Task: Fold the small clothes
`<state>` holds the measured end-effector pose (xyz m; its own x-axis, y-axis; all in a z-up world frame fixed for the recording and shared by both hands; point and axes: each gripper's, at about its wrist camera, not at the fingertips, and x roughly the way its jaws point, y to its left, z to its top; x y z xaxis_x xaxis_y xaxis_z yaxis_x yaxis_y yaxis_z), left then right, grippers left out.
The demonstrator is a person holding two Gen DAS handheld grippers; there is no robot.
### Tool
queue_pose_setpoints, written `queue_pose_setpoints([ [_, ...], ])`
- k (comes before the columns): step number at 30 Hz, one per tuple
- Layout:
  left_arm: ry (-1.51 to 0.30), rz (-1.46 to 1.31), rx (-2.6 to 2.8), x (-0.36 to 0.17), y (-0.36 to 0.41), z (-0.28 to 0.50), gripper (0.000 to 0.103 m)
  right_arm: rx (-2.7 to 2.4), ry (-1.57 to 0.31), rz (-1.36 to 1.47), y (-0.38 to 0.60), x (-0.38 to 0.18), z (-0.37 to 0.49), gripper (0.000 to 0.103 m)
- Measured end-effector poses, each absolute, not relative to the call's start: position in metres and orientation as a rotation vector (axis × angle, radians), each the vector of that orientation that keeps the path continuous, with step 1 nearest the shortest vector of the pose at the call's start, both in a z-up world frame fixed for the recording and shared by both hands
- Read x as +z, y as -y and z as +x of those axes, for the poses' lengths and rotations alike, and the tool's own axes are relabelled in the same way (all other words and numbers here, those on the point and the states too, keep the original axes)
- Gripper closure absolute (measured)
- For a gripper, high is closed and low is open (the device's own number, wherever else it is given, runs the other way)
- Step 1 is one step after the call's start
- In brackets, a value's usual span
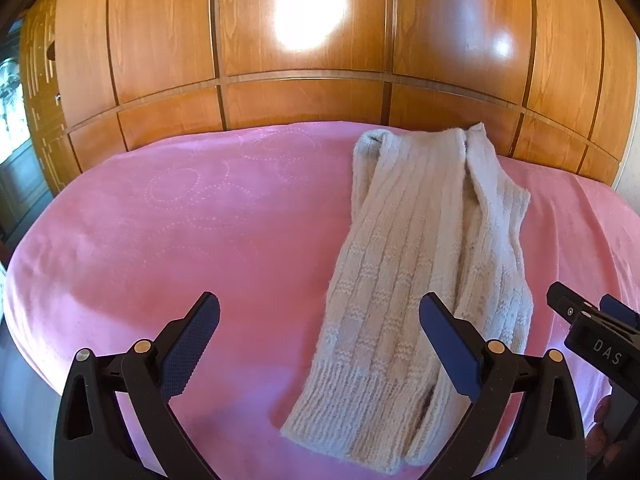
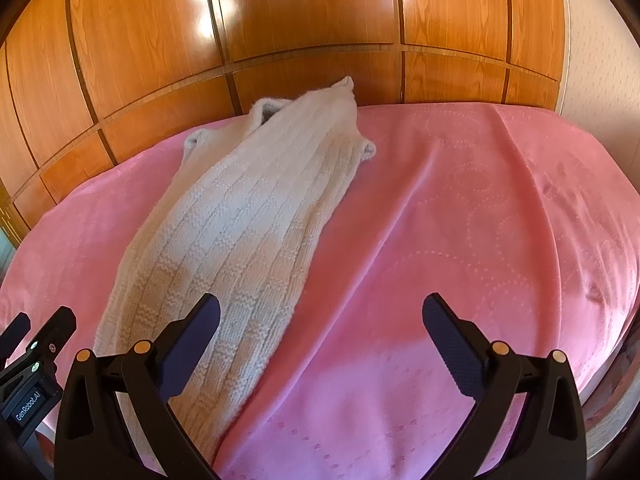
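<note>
Left hand-held gripper (image 1: 319,334) spread wide, right hand-held gripper (image 2: 321,336) spread wide, both gripping nothing

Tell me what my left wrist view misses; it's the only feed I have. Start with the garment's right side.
Observer: On the right wrist view, the cream knit garment has a small flap sticking out at its right edge, over the pink blanket.
Operator: Report the right gripper.
Observer: The right gripper is open, holding nothing.
Operator: Say what's right of the bed.
Observer: A pale wall beside the wooden wardrobe.
</note>
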<state>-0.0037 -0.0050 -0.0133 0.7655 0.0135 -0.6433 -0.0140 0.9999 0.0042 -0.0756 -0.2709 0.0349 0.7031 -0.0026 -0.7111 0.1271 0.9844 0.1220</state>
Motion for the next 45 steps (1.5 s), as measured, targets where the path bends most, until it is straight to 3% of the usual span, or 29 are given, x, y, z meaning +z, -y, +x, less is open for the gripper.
queue_pose_setpoints([
  [36, -0.742, -0.017, -0.084, -0.022, -0.001, -0.002, 0.004, 0.020, -0.833, 0.232, 0.281, 0.025, -0.067, 0.002],
  [41, -0.794, -0.026, -0.258, -0.037, -0.002, -0.008, 0.017, 0.107, -0.886, 0.300, 0.287, 0.008, -0.058, 0.017],
  [43, -0.812, -0.014, -0.296, -0.046, 0.002, -0.009, 0.026, 0.140, -0.929, 0.310, 0.284, -0.002, -0.049, 0.024],
  [45, -0.866, -0.007, -0.321, -0.060, 0.008, -0.005, 0.044, 0.188, -0.946, 0.284, 0.274, -0.009, -0.042, 0.026],
])
